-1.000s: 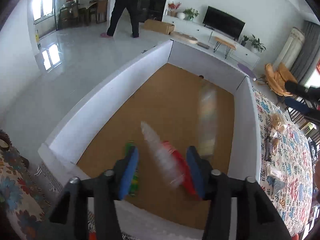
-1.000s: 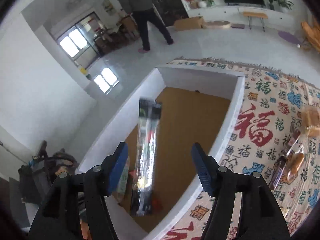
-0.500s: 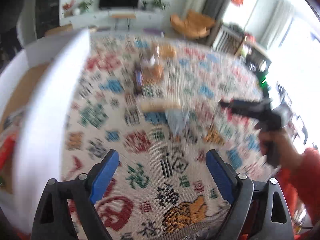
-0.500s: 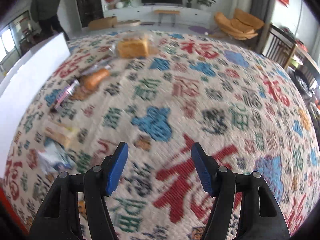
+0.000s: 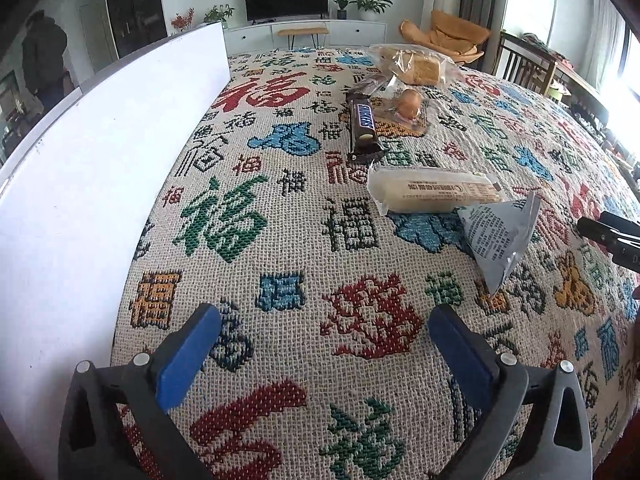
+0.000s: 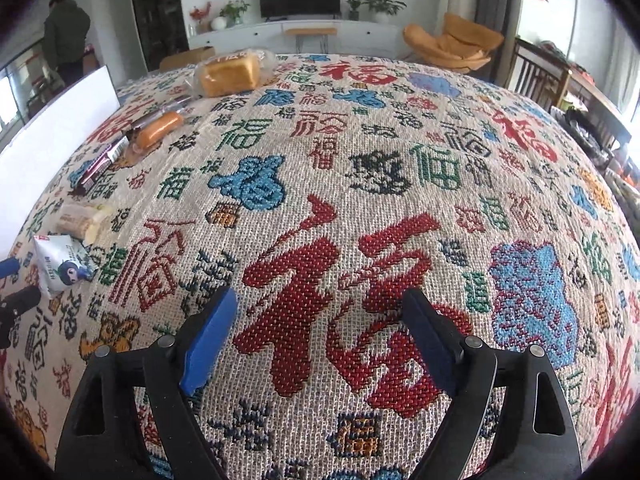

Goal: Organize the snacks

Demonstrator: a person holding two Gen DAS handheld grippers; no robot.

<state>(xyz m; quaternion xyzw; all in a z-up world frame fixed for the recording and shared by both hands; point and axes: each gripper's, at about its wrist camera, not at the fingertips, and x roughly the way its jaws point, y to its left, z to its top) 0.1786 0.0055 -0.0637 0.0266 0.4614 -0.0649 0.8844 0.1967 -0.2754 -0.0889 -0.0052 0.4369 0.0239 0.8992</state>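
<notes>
Snacks lie on the patterned tablecloth (image 5: 280, 240): a Snickers bar (image 5: 362, 124), a white wrapped roll (image 5: 434, 194), a pale blue-white pouch (image 5: 498, 236), a wrapped bun (image 5: 408, 106) and a bagged bread loaf (image 5: 414, 66). My left gripper (image 5: 324, 328) hovers over bare cloth short of them, jaws opening wide, nothing between them. My right gripper (image 6: 320, 308) is over the red character to the right, jaws opening, empty. In the right wrist view the pouch (image 6: 64, 268), roll (image 6: 82, 220), bun (image 6: 158, 130) and loaf (image 6: 230, 74) lie far left.
The white box wall (image 5: 100, 168) rises along the table's left edge. The tip of the other gripper (image 5: 612, 236) shows at the right edge of the left wrist view. A person (image 6: 66, 38) stands far back in the room. Chairs stand beyond the table's right side.
Both grippers let their snacks fall into the box, swung right from it to over the tablecloth, and came lower. Both sets of jaws stand wider than before.
</notes>
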